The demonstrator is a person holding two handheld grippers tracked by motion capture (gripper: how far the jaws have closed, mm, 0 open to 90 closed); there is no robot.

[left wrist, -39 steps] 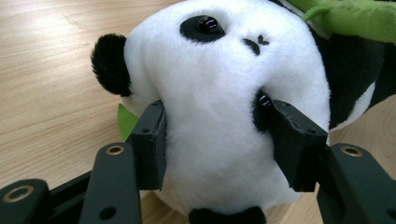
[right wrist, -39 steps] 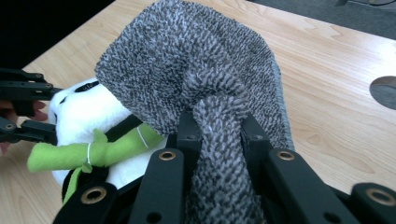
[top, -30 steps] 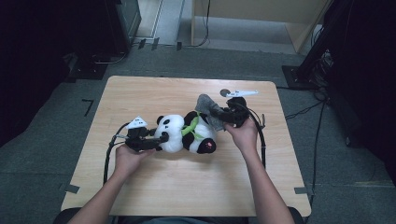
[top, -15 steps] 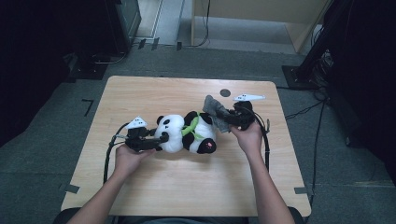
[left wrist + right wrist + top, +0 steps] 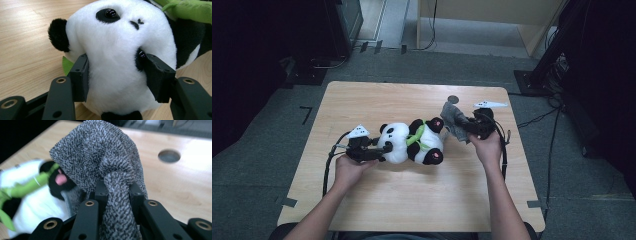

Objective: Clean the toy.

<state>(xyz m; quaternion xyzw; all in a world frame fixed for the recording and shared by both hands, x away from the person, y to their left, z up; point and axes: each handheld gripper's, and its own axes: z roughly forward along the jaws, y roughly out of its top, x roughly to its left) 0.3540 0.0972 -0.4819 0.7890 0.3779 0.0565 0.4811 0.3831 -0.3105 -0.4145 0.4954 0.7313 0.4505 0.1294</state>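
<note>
The left tongs (image 5: 113, 75) are clamping the head of the plush panda (image 5: 412, 142), which is lying mid-surface (image 5: 412, 200). The right tongs (image 5: 117, 192), at the panda's two o'clock, are pinching a bunched grey knitted cloth (image 5: 105, 157) tight, lifting it beside the panda's feet.

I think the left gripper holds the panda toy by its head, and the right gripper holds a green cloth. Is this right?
Not quite: the cloth in the right gripper is grey, not green, as the right gripper view shows. The rest stands: the left gripper holds the panda toy by its head.
</note>
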